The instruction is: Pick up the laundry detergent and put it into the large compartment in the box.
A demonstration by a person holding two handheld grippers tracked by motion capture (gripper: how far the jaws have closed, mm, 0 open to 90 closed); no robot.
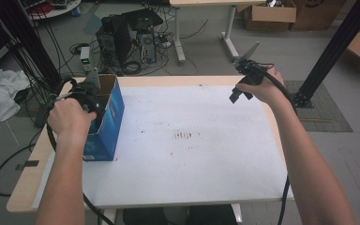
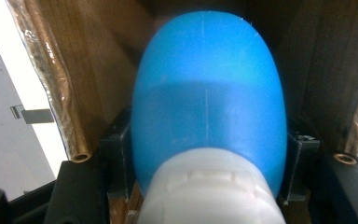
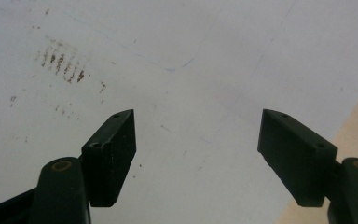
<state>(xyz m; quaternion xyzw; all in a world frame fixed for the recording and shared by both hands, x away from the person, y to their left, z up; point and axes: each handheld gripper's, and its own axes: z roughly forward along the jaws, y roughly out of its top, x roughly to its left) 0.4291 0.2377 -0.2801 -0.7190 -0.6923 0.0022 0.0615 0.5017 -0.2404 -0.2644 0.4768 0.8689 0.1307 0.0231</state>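
Note:
A blue cardboard box (image 1: 108, 123) stands open-topped at the table's left side. My left gripper (image 1: 92, 97) reaches down into it. In the left gripper view its jaws press on both sides of a rounded blue bottle (image 2: 207, 93) with a ribbed white cap (image 2: 209, 196), so the left gripper (image 2: 209, 154) is shut on the bottle between the box's brown inner walls (image 2: 98, 56). My right gripper (image 1: 237, 95) hangs over the far right of the white sheet. In its own view the right gripper (image 3: 198, 140) is open, with nothing between its fingers.
A white sheet (image 1: 192, 159) with a patch of brown marks (image 1: 185, 136) covers the wooden table. Beyond the far edge, a computer tower (image 1: 122, 40) and cables stand on the floor. A black frame post (image 1: 337, 47) rises at right, with cardboard boxes (image 1: 269, 14) behind it.

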